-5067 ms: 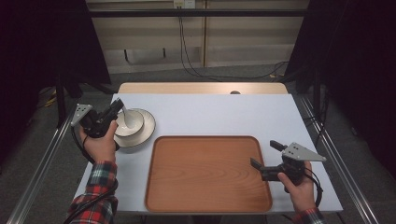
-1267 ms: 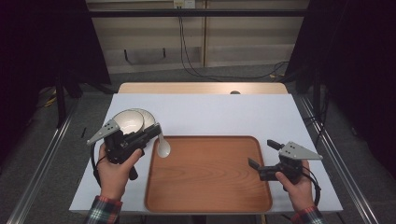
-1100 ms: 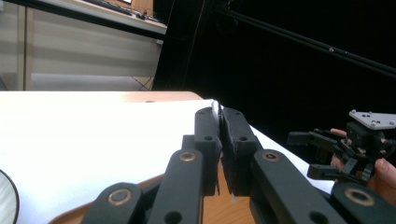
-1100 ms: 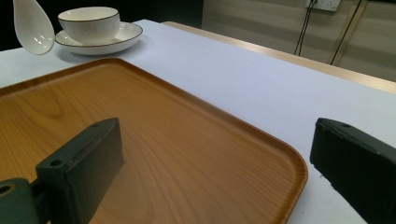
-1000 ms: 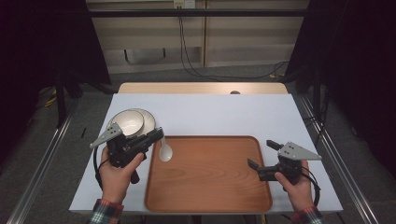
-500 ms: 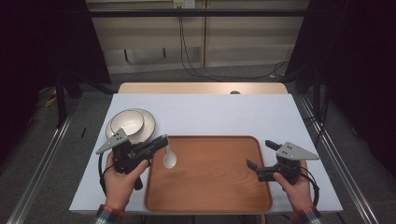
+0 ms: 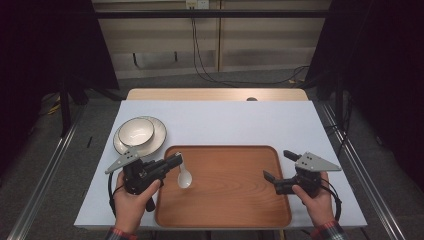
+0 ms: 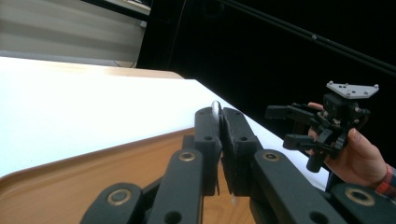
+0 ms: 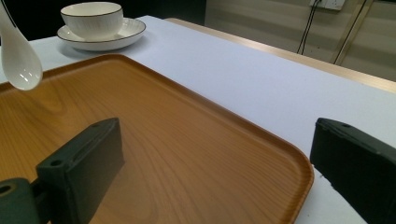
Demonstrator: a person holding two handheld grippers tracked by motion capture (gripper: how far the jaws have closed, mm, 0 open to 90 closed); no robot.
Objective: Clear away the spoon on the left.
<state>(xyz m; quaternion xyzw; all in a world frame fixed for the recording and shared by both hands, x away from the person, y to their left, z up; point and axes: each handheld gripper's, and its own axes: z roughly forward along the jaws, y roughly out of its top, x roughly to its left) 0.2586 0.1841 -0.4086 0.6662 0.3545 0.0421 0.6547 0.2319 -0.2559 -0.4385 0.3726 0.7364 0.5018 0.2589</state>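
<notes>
A white ceramic spoon [image 7: 184,177] hangs by its handle from my left gripper [image 7: 176,161], which is shut on it. The spoon's bowl is over the left part of the wooden tray [image 7: 225,205]. In the left gripper view the jaws [image 8: 219,116] pinch the thin handle [image 8: 215,108] above the tray [image 8: 93,172]. My right gripper [image 7: 277,165] stands open over the tray's right edge with nothing between its fingers. From the right gripper view [image 9: 217,140] the spoon [image 9: 18,56] hovers at the far left above the tray [image 9: 187,140].
A white bowl [image 7: 136,129] sits on a white plate [image 7: 157,140] left of the tray's far corner, also seen as bowl [image 9: 92,18] and plate [image 9: 121,35]. The white table top [image 7: 240,120] stretches behind the tray. Dark floor and rails flank the table.
My left gripper has carried the spoon away from the bowl and plate, toward me, rightward and lower, onto the tray's left side. The right gripper has stayed put.
</notes>
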